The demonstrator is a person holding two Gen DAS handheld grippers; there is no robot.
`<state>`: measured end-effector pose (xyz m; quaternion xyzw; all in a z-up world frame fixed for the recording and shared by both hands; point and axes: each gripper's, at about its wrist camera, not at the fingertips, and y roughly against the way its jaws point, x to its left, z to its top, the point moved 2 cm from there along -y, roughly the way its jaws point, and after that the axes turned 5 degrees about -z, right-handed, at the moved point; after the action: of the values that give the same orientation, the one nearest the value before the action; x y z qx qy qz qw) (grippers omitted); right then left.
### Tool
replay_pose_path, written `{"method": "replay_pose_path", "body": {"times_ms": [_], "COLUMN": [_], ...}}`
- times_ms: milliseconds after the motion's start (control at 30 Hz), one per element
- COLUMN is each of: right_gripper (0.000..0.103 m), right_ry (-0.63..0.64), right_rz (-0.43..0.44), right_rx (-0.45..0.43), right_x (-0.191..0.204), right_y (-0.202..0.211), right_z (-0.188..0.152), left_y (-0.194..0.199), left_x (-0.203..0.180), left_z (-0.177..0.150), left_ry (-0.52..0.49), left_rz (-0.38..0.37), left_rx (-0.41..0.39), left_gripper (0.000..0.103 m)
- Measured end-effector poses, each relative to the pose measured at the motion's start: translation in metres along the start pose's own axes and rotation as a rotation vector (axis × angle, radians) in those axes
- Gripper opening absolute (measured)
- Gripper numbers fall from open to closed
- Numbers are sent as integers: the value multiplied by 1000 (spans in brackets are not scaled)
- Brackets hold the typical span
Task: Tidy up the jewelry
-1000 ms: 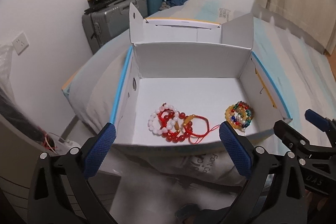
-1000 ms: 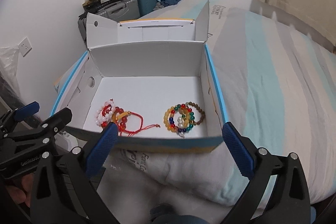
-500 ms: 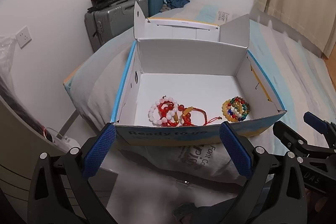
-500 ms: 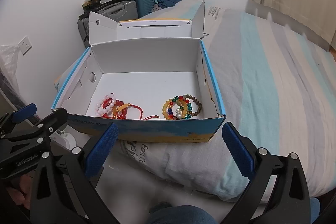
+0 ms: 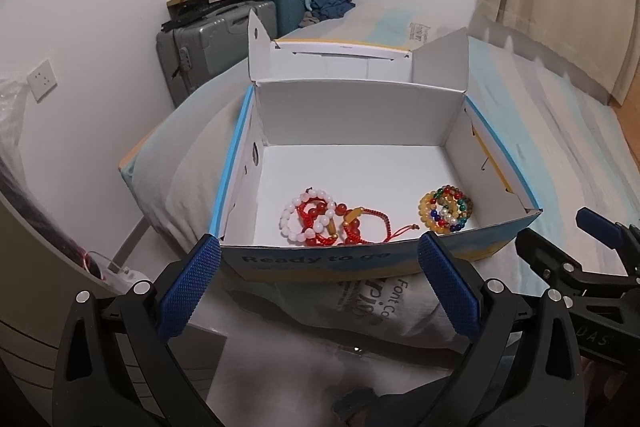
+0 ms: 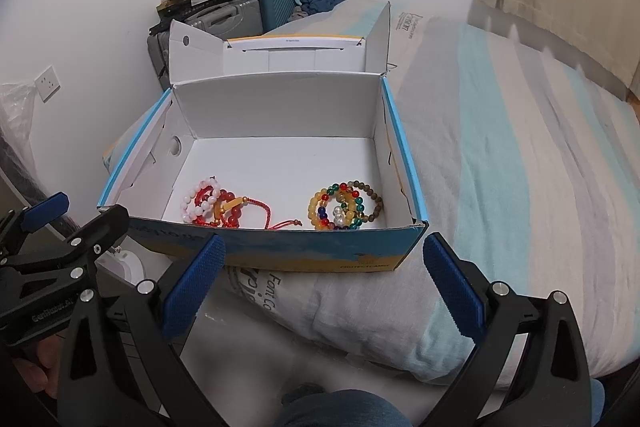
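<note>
Two clusters of bracelets are being kept on the white floor of an open cardboard box (image 5: 348,115), both lying near its front wall and just beyond the tips of the jaws. The red-and-white bracelets (image 5: 320,221), a tangle of white beads, red beads, amber pieces and red cord, are lying ahead of and between the left gripper's (image 5: 318,291) jaws, nearer the left-hand pad. The multicoloured bead bracelets (image 5: 446,208) are lying beyond the right-hand pad of that gripper, apart from the red cluster, with only a red cord end trailing toward them. In the right wrist view the same multicoloured bracelets (image 6: 344,205) are seen straight ahead between the jaws of the right gripper (image 6: 326,283), and the red cluster (image 6: 218,205) is lying ahead of its left-hand pad. Both pairs of jaws are being held spread wide, nothing being pinched, and both are being kept short of the box's front wall, which is printed in blue and yellow. The box is being supported on a grey pillow (image 6: 360,307) at the near end of a striped bed (image 6: 520,147). Beyond the box's raised lid flaps, suitcases (image 5: 212,47) are standing against the white wall.
</note>
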<state>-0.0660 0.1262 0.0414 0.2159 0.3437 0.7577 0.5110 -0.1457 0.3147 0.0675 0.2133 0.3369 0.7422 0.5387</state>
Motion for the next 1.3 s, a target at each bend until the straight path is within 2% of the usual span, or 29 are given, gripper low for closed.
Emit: {"method": "replay_pose_path", "body": {"times_ms": [267, 433, 733, 967, 1200, 1300], "right_gripper": [95, 95, 95, 95, 95, 95], "right_ry": [1, 4, 4, 4, 5, 7], "right_rz": [-1, -4, -5, -5, -3, -1], "right_rx": [0, 7, 5, 7, 5, 2], "right_x": [-3, -4, -4, -3, -3, -4], "right_y": [1, 0, 0, 0, 1, 2], "right_z": [0, 0, -1, -2, -2, -3], "left_y": [-1, -4, -9, -4, -4, -4], "left_x": [-3, -2, -1, -3, 3, 3], "left_z": [3, 0, -3, -3, 0, -1], "left_ry": [-20, -3, 12, 8, 38, 15], "left_rz": [13, 3, 46, 41, 44, 59], "left_rx": [0, 12, 20, -7, 11, 6], "left_gripper": [97, 97, 97, 97, 97, 97]}}
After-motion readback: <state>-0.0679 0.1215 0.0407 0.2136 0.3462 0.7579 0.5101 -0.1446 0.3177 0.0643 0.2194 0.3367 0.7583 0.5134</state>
